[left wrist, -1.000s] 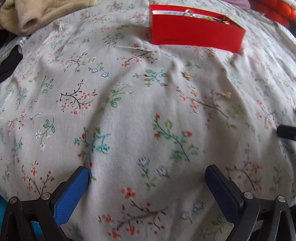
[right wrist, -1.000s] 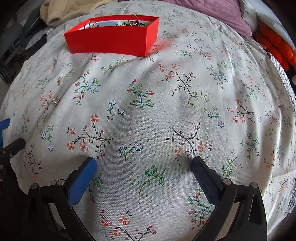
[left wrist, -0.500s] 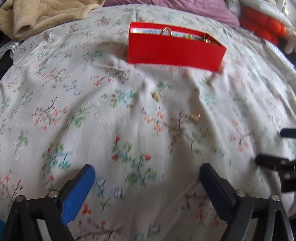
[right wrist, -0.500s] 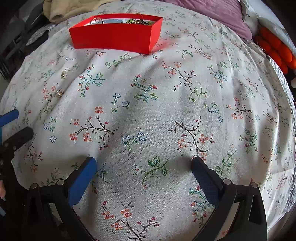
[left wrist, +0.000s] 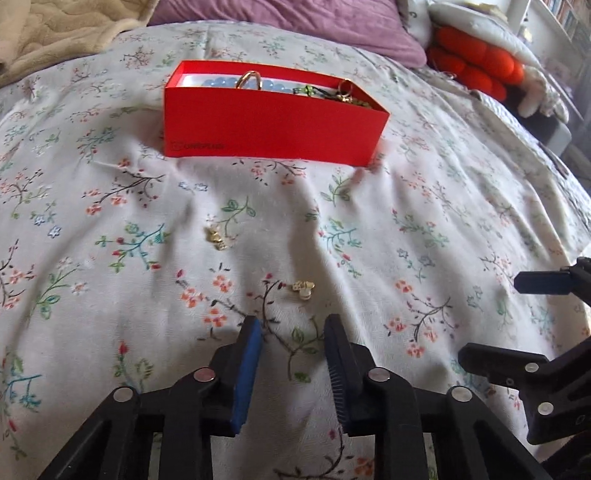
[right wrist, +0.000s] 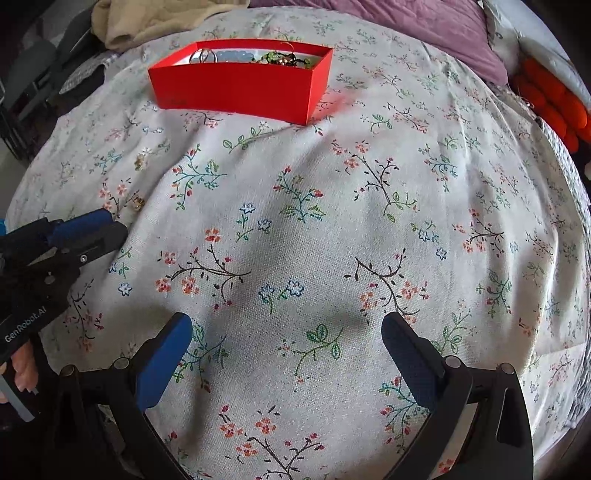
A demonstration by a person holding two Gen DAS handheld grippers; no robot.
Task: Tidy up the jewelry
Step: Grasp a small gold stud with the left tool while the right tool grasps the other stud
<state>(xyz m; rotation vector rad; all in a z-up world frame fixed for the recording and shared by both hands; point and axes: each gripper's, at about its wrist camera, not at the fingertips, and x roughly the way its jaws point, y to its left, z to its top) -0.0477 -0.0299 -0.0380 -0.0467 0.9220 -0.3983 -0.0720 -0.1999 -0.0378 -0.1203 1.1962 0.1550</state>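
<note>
Two small gold earrings are lying loose on the bed's floral cotton bedspread [left wrist: 369,229], short of the open red cardboard box [left wrist: 273,122] they are presumably meant for. The nearer gold earring [left wrist: 303,288] is sitting just ahead of the left claw [left wrist: 293,330], whose blue-padded fingers [left wrist: 251,343] are standing narrowed to a slim gap, not pressed together and pinching nothing. The farther gold earring [left wrist: 216,236] is resting between that claw and the box, apart from both. From the right wrist view the same pair is showing as two faint gold specks, one [right wrist: 139,202] just beyond the left claw's tips and one [right wrist: 139,161] farther up the cloth.

The box is already holding a good share of the collection: pale blue beads [left wrist: 236,82], a gold ring [left wrist: 252,78] and a tangle of green and gold pieces [left wrist: 332,94]. By that evidence the sorting looks mostly done, with these two earrings the only strays in sight.

The right claw [right wrist: 286,341] is hovering spread wide and empty over bare bedspread, well apart from either earring. A purple pillow [left wrist: 295,22], a beige blanket [left wrist: 55,33] and an orange knitted cushion [left wrist: 476,62] are lining the far edge of the bed.
</note>
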